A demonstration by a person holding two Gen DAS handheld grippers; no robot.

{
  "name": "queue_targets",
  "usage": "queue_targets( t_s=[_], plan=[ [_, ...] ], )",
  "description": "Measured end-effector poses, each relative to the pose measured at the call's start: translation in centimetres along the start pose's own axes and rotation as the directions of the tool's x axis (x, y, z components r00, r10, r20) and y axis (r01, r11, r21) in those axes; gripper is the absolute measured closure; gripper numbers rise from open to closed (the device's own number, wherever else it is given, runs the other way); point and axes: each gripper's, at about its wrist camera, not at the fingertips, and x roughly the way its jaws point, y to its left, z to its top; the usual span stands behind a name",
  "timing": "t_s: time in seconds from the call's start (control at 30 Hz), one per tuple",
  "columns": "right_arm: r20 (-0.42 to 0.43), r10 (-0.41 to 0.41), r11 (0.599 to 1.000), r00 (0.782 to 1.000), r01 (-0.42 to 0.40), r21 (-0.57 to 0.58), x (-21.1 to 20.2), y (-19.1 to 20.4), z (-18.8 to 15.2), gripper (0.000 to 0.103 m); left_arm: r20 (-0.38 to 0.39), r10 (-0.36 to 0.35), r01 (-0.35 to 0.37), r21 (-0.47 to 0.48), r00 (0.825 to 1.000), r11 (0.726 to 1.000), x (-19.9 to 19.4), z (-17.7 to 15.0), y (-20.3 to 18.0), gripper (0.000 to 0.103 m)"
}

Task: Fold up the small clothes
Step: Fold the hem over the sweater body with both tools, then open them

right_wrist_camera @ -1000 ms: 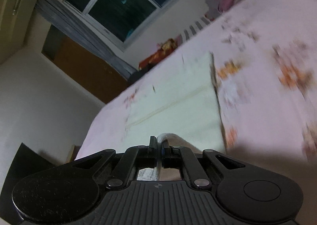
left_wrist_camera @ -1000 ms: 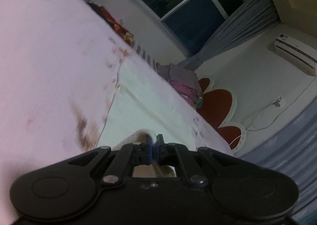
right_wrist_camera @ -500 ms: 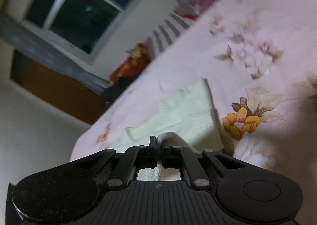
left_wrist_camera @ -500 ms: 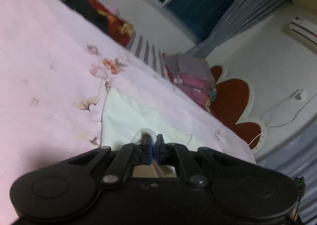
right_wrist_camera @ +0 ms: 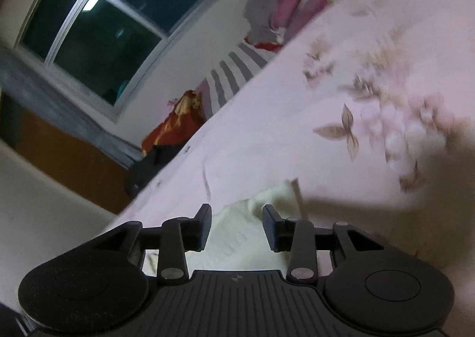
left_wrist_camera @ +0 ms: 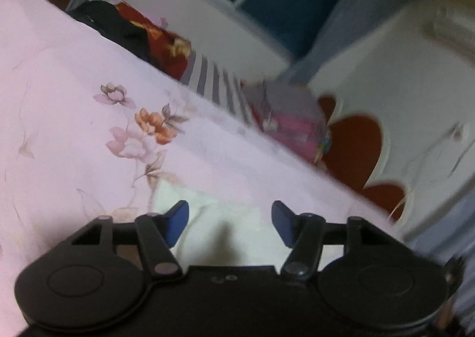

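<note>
A small pale cream cloth point(left_wrist_camera: 234, 233) lies on the pink flowered bedsheet point(left_wrist_camera: 74, 99), right under my left gripper point(left_wrist_camera: 230, 218). The left gripper is open, its blue-padded fingers spread over the cloth's near part and holding nothing. In the right wrist view the same cream cloth point(right_wrist_camera: 237, 233) lies between and just beyond the fingers of my right gripper point(right_wrist_camera: 237, 219), which is open and empty. Most of the cloth is hidden under both gripper bodies.
The pink bedsheet point(right_wrist_camera: 371, 84) spreads wide to both sides. At the bed's far edge sit a grey and pink clothes pile point(left_wrist_camera: 291, 117), a striped cloth point(left_wrist_camera: 213, 84) and a red and black heap point(left_wrist_camera: 142, 31). A dark window point(right_wrist_camera: 104, 25) is beyond.
Both grippers were shut on the cream cloth's edge and carried it forward over the rest. Now both have opened and let it go onto the bed.
</note>
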Motion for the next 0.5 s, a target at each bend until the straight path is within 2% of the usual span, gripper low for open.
queue_targets(
  t_s=[0.17, 0.23, 0.37, 0.4, 0.43, 0.47, 0.5],
  plan=[
    [-0.059, -0.077, 0.974, 0.995, 0.062, -0.219, 0.9, 2.0, -0.7, 0.066, -0.125, 0.083, -0.057, 0.199, 0.989, 0.978, 1.9, 0.2, -0.6, 0.055],
    [-0.092, -0.13, 0.946, 0.987, 0.096, -0.308, 2.3, 2.7, -1.3, 0.065, -0.166, 0.114, -0.067, 0.267, 0.98, 0.961, 2.8, -0.1, -1.0, 0.058],
    [-0.134, -0.224, 0.877, 0.965, 0.14, -0.459, 5.0, 4.0, -2.9, 0.066, -0.19, 0.156, -0.072, 0.385, 0.969, 0.92, 4.4, -1.1, -2.0, 0.06],
    [-0.138, -0.248, 0.856, 0.959, 0.15, -0.494, 5.5, 4.2, -3.4, 0.07, -0.185, 0.156, -0.072, 0.395, 0.97, 0.916, 4.5, -1.2, -2.2, 0.069],
    [-0.133, -0.261, 0.836, 0.956, 0.155, -0.527, 5.7, 4.5, -3.9, 0.089, -0.186, 0.153, -0.069, 0.393, 0.971, 0.917, 4.6, -1.2, -2.1, 0.091],
    [-0.132, -0.262, 0.825, 0.956, 0.151, -0.544, 6.2, 4.3, -4.3, 0.097, -0.182, 0.143, -0.064, 0.381, 0.973, 0.923, 4.5, -1.2, -2.0, 0.1],
    [-0.127, -0.259, 0.817, 0.958, 0.147, -0.557, 6.3, 4.5, -4.5, 0.099, -0.166, 0.129, -0.06, 0.366, 0.978, 0.929, 4.2, -1.1, -1.8, 0.1]
  ],
)
